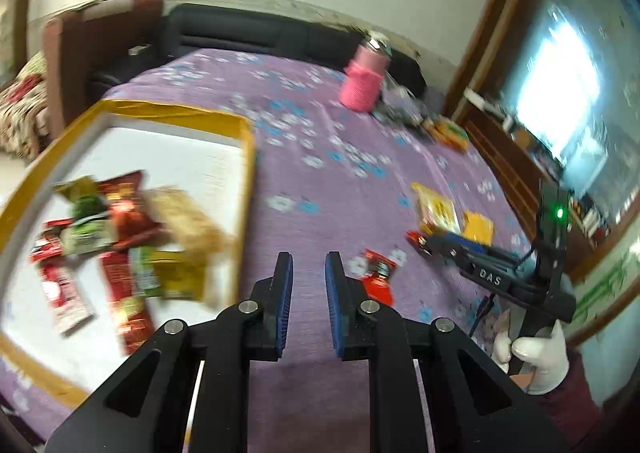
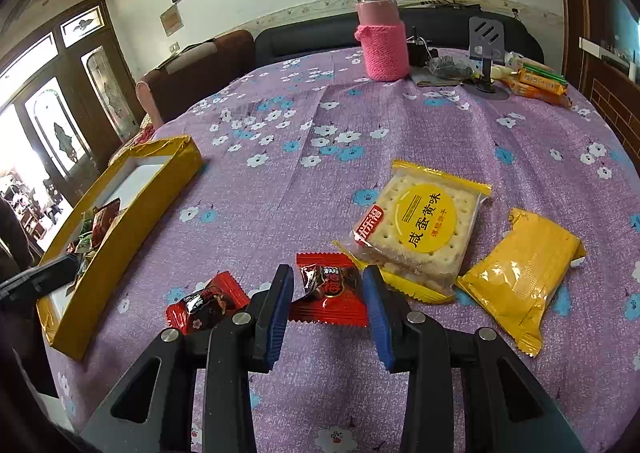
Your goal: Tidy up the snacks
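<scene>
**Snack Sorting: Table Status**

I take the gold-rimmed box (image 2: pixel 120 229) as my landmark on the purple floral tablecloth (image 2: pixel 300 133). Several snack packets (image 1: pixel 120 237) lie inside it. Well to its right sit a cracker pack (image 2: pixel 420 229) and a plain yellow packet (image 2: pixel 524 277). Nearer the box lie two red candies. My right gripper (image 2: pixel 326 293) brackets one red candy (image 2: pixel 332 293), pads not visibly pressing it. My left gripper (image 1: pixel 308 285), just right of the box, is clenched on nothing.

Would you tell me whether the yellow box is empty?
Not empty: the open yellow box holds several snack packets on its white floor.
</scene>
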`<state>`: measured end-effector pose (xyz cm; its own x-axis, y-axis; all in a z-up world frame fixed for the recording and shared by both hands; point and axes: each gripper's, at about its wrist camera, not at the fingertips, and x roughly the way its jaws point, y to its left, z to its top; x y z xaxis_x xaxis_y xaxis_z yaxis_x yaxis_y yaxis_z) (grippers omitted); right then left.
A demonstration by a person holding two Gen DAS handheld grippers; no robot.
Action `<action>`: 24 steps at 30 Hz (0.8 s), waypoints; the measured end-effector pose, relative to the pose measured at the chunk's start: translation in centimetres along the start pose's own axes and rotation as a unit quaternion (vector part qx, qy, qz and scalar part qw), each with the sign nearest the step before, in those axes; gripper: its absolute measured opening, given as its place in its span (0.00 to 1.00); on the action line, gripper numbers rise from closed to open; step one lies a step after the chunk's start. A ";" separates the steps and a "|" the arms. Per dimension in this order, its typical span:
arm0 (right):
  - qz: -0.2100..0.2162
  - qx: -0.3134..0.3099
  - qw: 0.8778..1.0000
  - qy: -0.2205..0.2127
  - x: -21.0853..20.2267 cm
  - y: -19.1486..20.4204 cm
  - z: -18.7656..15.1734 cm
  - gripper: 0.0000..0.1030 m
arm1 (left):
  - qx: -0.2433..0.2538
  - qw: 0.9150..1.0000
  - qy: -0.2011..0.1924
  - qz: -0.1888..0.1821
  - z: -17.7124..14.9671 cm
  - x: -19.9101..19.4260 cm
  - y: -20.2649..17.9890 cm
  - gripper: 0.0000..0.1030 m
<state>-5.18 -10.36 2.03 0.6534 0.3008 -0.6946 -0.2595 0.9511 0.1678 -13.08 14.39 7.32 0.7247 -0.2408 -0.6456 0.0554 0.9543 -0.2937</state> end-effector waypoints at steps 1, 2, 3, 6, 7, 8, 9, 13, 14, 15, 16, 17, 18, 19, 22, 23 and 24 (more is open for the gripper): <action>0.000 -0.001 1.000 0.000 0.0 0.1 0.0 0.36 | -0.008 1.000 -0.006 0.004 0.0 -0.7 0.9 0.14; 0.000 -0.001 1.000 0.000 0.0 0.2 0.1 0.36 | -0.013 1.000 -0.010 0.008 -0.1 -1.3 1.5 0.14; -0.002 -0.002 1.000 0.000 -0.1 0.3 0.1 0.36 | -0.018 1.000 -0.014 0.011 -0.2 -1.8 2.1 0.14; 0.003 -0.001 1.000 -0.001 -0.5 0.9 0.2 0.36 | -0.037 0.999 -0.022 0.018 -0.5 -3.1 4.0 0.14; 0.005 0.000 1.000 -0.002 -0.6 1.1 0.3 0.36 | -0.038 0.999 -0.018 0.014 -0.5 -3.2 4.1 0.14; 0.008 0.003 1.000 -0.003 -0.8 1.3 0.3 0.36 | -0.033 0.999 -0.015 0.006 -0.6 -3.3 3.9 0.14; 0.014 0.009 1.000 0.000 -0.9 1.4 0.4 0.36 | -0.024 1.000 -0.013 -0.002 -0.7 -3.2 3.3 0.14; 0.023 0.022 0.999 0.009 -1.1 1.6 0.2 0.36 | 0.035 0.997 0.034 -0.058 -1.1 -0.7 -1.1 0.17; 0.026 0.026 0.999 0.013 -1.2 1.5 0.0 0.36 | 0.049 0.996 0.043 -0.066 -1.3 0.0 -2.0 0.23; 0.027 0.028 0.999 0.016 -1.4 1.4 -0.2 0.36 | 0.066 0.994 0.053 -0.072 -1.5 0.9 -3.2 0.29; 0.027 0.029 0.999 0.017 -1.5 1.4 -0.4 0.36 | 0.087 0.992 0.060 -0.072 -1.6 2.1 -4.4 0.30; 0.025 0.030 0.999 0.019 -1.7 1.2 -0.6 0.36 | 0.100 0.990 0.065 -0.069 -1.7 3.0 -5.2 0.31; 0.024 0.030 0.999 0.021 -1.8 1.1 -0.8 0.36 | 0.112 0.989 0.070 -0.067 -1.6 4.1 -6.0 0.31; 0.023 0.032 0.999 0.022 -1.9 0.8 -1.0 0.36 | 0.120 0.988 0.076 -0.066 -1.5 5.1 -6.5 0.31; 0.026 0.037 0.998 0.033 -2.0 -0.1 -1.3 0.38 | 0.133 0.985 0.091 -0.067 -0.8 7.9 -7.3 0.31; 0.029 0.037 0.998 0.036 -2.0 -0.3 -1.4 0.39 | 0.139 0.984 0.097 -0.061 -0.7 8.8 -7.6 0.31; 0.030 0.035 0.998 0.038 -2.0 -0.5 -1.4 0.39 | 0.143 0.983 0.101 -0.058 -0.6 9.4 -7.8 0.32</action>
<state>-7.35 -11.55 2.34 0.5824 0.3531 -0.7322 -0.2436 0.9351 0.2573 -7.15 4.60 3.12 0.5532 -0.3531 -0.7545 0.3410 0.9224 -0.1816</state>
